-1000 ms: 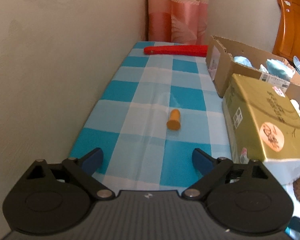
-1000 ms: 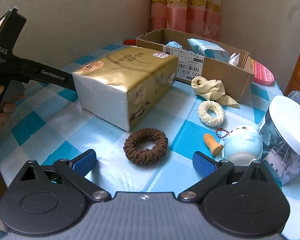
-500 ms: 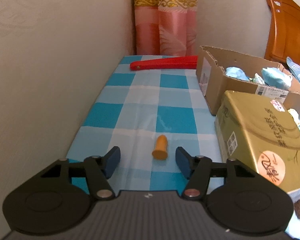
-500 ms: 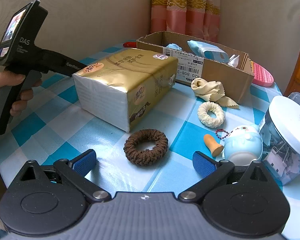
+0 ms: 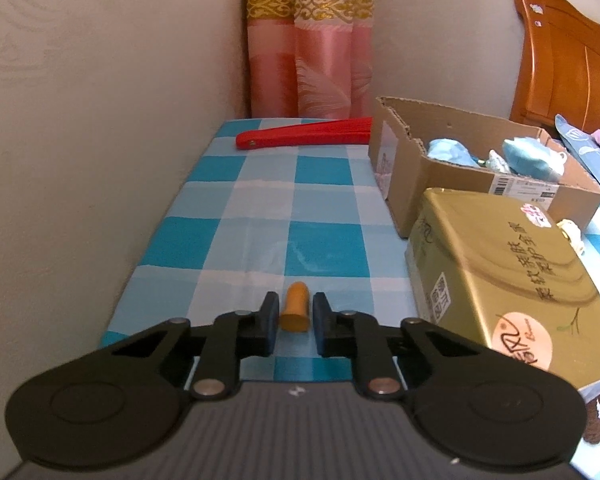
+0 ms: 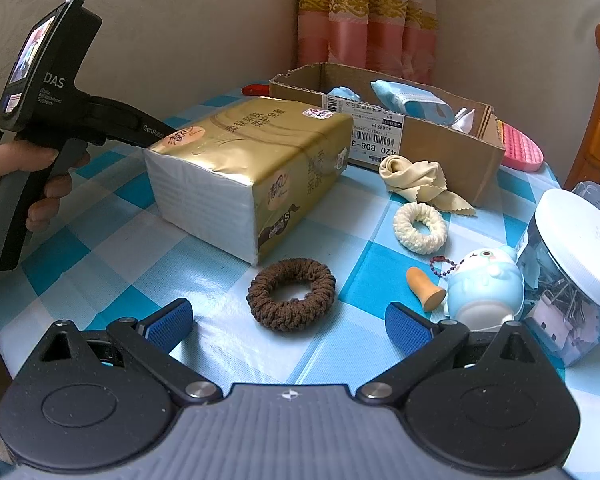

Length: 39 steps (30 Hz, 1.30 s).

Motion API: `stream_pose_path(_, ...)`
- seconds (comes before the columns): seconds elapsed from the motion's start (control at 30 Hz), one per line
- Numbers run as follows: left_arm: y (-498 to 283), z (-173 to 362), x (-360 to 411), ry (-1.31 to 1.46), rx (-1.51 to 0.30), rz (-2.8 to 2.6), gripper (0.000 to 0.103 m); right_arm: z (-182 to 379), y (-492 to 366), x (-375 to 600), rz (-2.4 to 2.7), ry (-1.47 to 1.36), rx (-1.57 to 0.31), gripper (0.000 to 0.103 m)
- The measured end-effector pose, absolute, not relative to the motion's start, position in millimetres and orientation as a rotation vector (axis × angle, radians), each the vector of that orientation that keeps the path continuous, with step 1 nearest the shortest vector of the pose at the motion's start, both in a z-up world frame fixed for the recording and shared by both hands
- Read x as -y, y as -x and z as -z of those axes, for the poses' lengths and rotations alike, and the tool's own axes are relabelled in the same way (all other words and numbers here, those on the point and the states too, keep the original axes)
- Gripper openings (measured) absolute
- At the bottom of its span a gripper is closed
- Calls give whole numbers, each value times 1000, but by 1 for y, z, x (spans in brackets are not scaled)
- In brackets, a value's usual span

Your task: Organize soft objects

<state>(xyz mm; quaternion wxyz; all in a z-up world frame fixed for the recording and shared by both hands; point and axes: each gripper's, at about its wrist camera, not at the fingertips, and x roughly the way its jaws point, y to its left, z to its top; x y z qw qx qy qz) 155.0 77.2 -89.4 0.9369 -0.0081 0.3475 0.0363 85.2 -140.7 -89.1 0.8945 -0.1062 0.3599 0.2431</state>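
In the left wrist view my left gripper (image 5: 295, 316) is shut on an orange earplug (image 5: 295, 307) and holds it just above the checked tablecloth (image 5: 260, 200). The cardboard box (image 5: 420, 168) with blue soft items stands at the right. In the right wrist view my right gripper (image 6: 288, 320) is open and empty, low over the cloth, with a brown scrunchie (image 6: 291, 293) just ahead between its fingers. A second orange earplug (image 6: 425, 289), a blue plush toy (image 6: 485, 292), a cream scrunchie (image 6: 420, 227) and a cream cloth (image 6: 416, 174) lie at the right.
A gold tissue pack (image 6: 252, 176) sits mid-table in front of the box (image 6: 440, 140). A clip jar with white lid (image 6: 580, 264) stands at the right edge. A red folded fan (image 5: 304, 136) lies at the back. The wall (image 5: 80, 140) runs along the left.
My left gripper moved forward to the orange earplug, its fingers closed on it, and it lifted with it. My right gripper stayed still and open.
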Motion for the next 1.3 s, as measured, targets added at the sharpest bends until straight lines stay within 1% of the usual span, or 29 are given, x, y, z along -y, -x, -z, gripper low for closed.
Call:
stream_pose_path(0.07,-155,90,-77,13,-709,-74,16,88,-86,140,-502,221,-753,103)
stream_pose_path(0.1,-155,90,-77,15,-710,-75,16,88,-86,140,-502,223,-755,101)
stream_pose_path(0.23,-156,91,-78,23,-711,-71,16,85,-87,138,-514,233,-747,85)
stream_pose_path(0.27,-156,91,-78,25,-711,-71,16,85,-88,138,-517,235,-746,83)
stream_pose_path(0.37,-156,91,-79,26,-712,-69,16,85,-90,138,-523,241,-742,73)
stream_pose_path(0.43,-156,91,-79,28,-715,-69,16,84,-90,138,-521,241,-740,59)
stream_pose_path(0.5,-156,90,-79,26,-717,-69,14,83,-90,138,-518,243,-744,51)
stream_pose_path(0.63,-156,89,-80,22,-725,-69,13,81,-89,140,-501,229,-755,47)
stream_pose_path(0.93,-146,79,-79,11,-739,-56,13,74,-82,145,-486,218,-754,47)
stream_pose_path(1.3,-126,37,-73,24,-724,2,13,59,-70,155,-462,223,-731,47)
